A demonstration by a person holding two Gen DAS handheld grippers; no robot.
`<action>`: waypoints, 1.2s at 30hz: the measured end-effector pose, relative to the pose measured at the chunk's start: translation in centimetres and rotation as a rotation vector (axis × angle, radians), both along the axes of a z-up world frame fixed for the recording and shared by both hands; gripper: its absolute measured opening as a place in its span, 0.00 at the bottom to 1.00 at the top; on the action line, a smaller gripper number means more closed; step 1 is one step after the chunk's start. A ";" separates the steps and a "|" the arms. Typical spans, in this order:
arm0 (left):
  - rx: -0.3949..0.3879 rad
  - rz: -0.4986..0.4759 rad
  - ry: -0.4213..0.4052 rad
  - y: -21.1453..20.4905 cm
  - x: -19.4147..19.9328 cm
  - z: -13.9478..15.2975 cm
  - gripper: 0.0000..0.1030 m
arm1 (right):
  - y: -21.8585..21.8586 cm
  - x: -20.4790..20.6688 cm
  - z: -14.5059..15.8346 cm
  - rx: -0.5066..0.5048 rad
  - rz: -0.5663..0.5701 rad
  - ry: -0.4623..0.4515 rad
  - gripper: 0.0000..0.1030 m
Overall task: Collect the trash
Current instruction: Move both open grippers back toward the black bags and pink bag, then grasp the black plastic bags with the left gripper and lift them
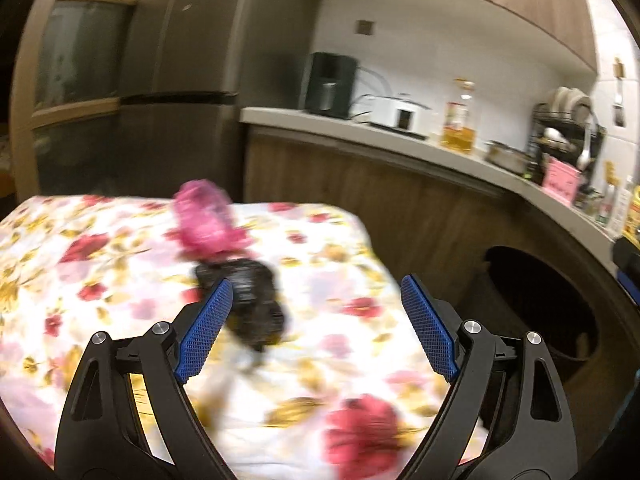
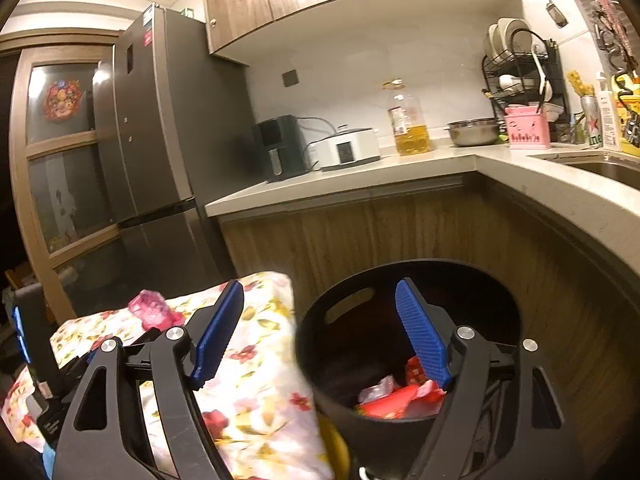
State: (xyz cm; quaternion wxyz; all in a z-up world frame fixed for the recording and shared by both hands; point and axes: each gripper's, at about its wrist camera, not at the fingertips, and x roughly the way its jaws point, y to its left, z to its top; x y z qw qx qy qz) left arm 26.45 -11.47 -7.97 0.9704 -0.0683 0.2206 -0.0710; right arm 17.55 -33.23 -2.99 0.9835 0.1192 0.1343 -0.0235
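Observation:
A crumpled black wrapper [image 1: 250, 300] lies on the flowered tablecloth [image 1: 120, 280], with a pink crumpled wrapper [image 1: 206, 216] just behind it. My left gripper [image 1: 316, 292] is open and empty above the table, its left finger next to the black wrapper. A black trash bin [image 2: 400, 360] stands on the floor beside the table and holds red and white wrappers [image 2: 396, 398]. My right gripper [image 2: 320, 300] is open and empty over the bin's near left rim. The pink wrapper also shows in the right wrist view [image 2: 154, 310]. The bin also shows in the left wrist view [image 1: 540, 304].
A wooden counter [image 2: 360, 176] runs behind the bin with a black appliance [image 2: 280, 148], a white cooker [image 2: 348, 148], an oil bottle [image 2: 406, 120], a metal bowl [image 2: 474, 132] and a dish rack [image 2: 520, 72]. A grey fridge [image 2: 156, 120] stands at the left.

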 end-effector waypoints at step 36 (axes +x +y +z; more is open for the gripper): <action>-0.099 0.025 0.110 8.3 3.0 -3.0 0.11 | 11.7 6.4 -1.5 -0.080 0.174 0.036 0.74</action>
